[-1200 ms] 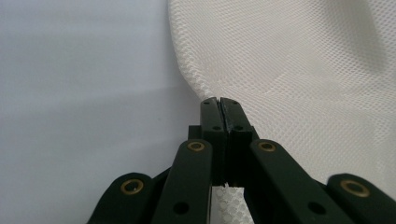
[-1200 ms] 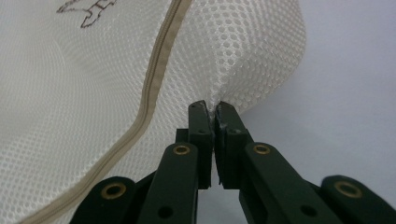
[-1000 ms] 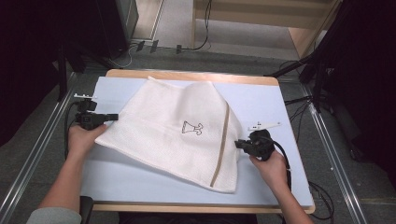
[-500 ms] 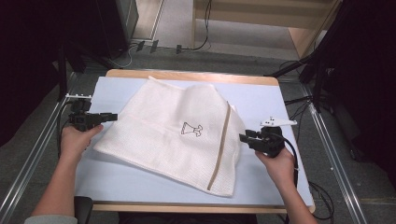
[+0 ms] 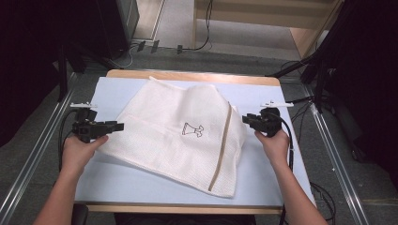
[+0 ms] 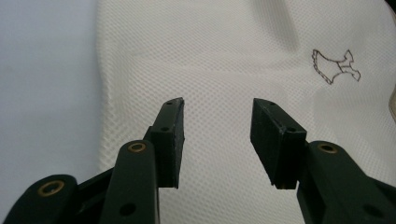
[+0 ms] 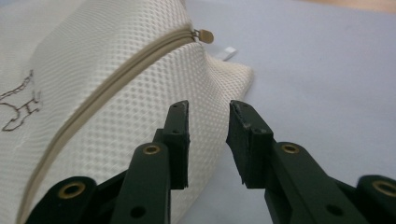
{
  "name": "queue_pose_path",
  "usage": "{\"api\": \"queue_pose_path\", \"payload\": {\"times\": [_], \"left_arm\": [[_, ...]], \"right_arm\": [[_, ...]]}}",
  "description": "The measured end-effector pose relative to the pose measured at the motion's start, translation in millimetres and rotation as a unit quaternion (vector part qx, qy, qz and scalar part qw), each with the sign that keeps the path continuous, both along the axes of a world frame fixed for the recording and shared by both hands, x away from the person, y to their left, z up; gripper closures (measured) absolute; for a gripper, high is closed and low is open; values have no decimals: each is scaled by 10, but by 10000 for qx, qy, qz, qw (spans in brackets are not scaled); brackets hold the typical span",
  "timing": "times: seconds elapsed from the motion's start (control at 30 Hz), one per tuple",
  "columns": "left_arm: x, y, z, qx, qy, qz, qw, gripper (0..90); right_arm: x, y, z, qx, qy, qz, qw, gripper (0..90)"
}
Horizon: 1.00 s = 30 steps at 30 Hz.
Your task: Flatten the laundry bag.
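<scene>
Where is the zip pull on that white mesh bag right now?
The zip pull sits at the far end of the beige zip, on the bag's right side in the high view, just left of the right tool.

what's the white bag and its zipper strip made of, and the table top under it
Bag: looks like a woven synthetic mesh, matte off-white; a fine grid of tiny holes shows. Zipper strip: a smoother beige fabric tape, with a small pull that seems metal, though it is blurred. Table top: a smooth, matte pale blue sheet, maybe plastic or laminate; wooden rim.

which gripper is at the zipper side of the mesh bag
The right gripper: the tan zipper runs beside it, while the left gripper sits at the plain edge of the mesh bag.
</scene>
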<state>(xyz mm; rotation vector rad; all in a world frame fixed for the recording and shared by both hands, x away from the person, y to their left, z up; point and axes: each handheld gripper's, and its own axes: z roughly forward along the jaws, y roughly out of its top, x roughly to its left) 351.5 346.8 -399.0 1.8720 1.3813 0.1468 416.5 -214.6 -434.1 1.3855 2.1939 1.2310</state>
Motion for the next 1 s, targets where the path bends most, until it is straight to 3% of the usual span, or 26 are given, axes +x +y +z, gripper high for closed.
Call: {"api": "queue_pose_path", "payload": {"times": [0.03,0.13,0.17,0.27,0.33,0.4,0.47,0.53,0.63,0.7,0.77,0.83,1.0], "left_arm": [[-45,-21,-8,23,-5,-5,10000,545],[-144,-42,-28,15,9,2,10000,541],[-166,-43,-32,31,22,5,10000,535],[-248,-50,-65,61,49,28,10000,528],[-274,-43,-78,73,84,20,9999,526],[-299,-32,-89,109,101,33,9999,525],[-321,-7,-103,98,110,95,9998,523],[-327,8,-107,121,140,100,9998,522],[-340,34,-117,92,168,162,9997,523],[-346,57,-122,68,181,185,9996,523],[-345,64,-127,73,181,189,9996,523],[-342,63,-133,51,188,198,9996,522],[-349,75,-142,111,173,223,9995,519]], "right_arm": [[130,21,-41,-113,121,-52,9998,690],[192,22,-78,-45,0,-62,10000,678],[303,46,-111,-94,184,-26,9998,640],[375,70,-159,-99,82,19,9999,636],[483,108,-207,-132,273,43,9995,619],[542,143,-255,-141,157,53,9998,604],[639,196,-315,-150,322,98,9993,559],[663,220,-339,-193,314,113,9993,559],[692,292,-405,-353,363,254,9984,616],[681,338,-418,-566,299,260,9976,715],[678,338,-419,-535,324,269,9977,744],[671,343,-418,-539,374,211,9976,863],[670,317,-393,-531,475,168,9973,896]]}}
